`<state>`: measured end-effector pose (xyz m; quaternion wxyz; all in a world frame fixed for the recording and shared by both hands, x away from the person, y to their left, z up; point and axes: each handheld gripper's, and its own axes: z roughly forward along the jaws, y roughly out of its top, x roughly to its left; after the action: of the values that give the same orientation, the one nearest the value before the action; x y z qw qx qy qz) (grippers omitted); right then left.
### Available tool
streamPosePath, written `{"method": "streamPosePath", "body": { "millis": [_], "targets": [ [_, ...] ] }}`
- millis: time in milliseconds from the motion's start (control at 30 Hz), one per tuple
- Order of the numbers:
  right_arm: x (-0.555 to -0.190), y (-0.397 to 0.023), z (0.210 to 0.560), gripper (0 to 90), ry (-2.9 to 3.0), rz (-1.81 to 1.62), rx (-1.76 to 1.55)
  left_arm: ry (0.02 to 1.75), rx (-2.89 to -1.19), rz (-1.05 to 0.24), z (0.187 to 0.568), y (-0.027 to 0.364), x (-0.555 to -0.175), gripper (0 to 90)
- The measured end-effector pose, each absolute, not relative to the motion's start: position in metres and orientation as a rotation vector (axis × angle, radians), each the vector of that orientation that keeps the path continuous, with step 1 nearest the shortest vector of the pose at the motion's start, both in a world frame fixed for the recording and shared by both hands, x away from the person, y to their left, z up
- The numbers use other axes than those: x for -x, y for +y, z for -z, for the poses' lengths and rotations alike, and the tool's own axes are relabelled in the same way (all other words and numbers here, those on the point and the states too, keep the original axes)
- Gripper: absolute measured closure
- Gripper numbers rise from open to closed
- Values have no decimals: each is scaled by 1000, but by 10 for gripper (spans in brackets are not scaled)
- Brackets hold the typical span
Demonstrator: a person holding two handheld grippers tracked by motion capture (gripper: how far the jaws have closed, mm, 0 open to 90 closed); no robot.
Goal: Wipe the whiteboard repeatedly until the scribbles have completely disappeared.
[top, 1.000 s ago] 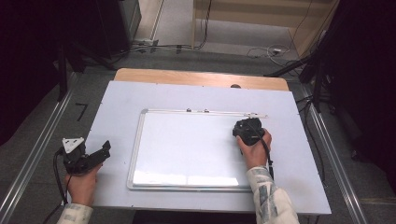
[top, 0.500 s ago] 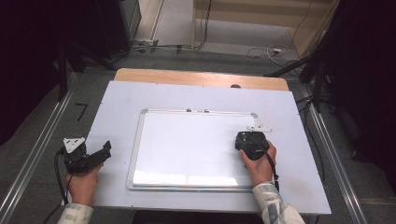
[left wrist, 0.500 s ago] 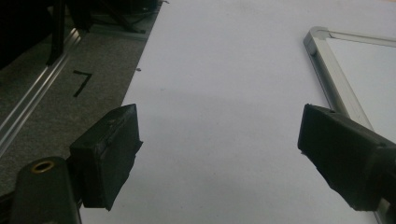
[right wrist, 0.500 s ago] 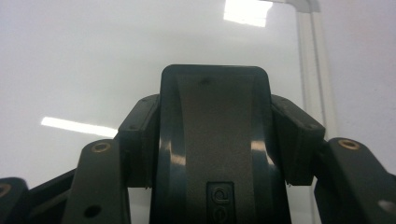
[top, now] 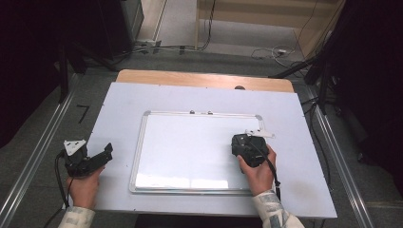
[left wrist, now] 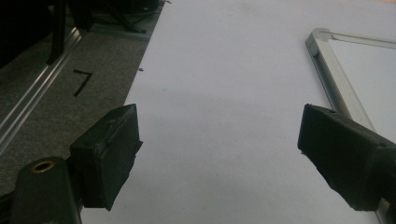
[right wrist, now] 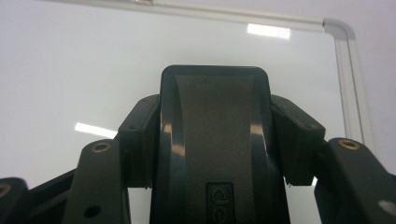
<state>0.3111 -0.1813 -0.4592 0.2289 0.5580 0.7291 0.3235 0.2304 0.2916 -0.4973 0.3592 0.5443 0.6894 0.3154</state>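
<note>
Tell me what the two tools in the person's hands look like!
Both are chunky and black. The left tool has a grey three-cornered plate on top and thick square pads. A black cable trails from the right tool. The sleeves are pale and patterned.

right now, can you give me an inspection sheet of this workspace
surface: pale table top, wooden strip along its far edge
job's things: whiteboard lying flat, wiped clean; black eraser held upright over its right part
clutter: nothing seen
grippers: left tool open beside the board's left edge, holding nothing; right tool shut on the eraser
cables: one trails from each tool; more lie on the floor beyond the table
surroundings: grey carpet, metal rails either side, dark stands
</note>
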Motion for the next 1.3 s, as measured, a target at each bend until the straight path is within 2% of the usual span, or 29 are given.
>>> {"method": "streamPosePath", "body": {
  "millis": [733, 1300],
  "targets": [
    [-313, -230, 435, 391, 1844, -945, -1652, 1776, -1400, -814, 497, 291, -230, 135],
    [-339, -231, 437, 391, 1812, -909, -1674, 1779, -1408, -814, 497, 292, -230, 135]
  ]
}}
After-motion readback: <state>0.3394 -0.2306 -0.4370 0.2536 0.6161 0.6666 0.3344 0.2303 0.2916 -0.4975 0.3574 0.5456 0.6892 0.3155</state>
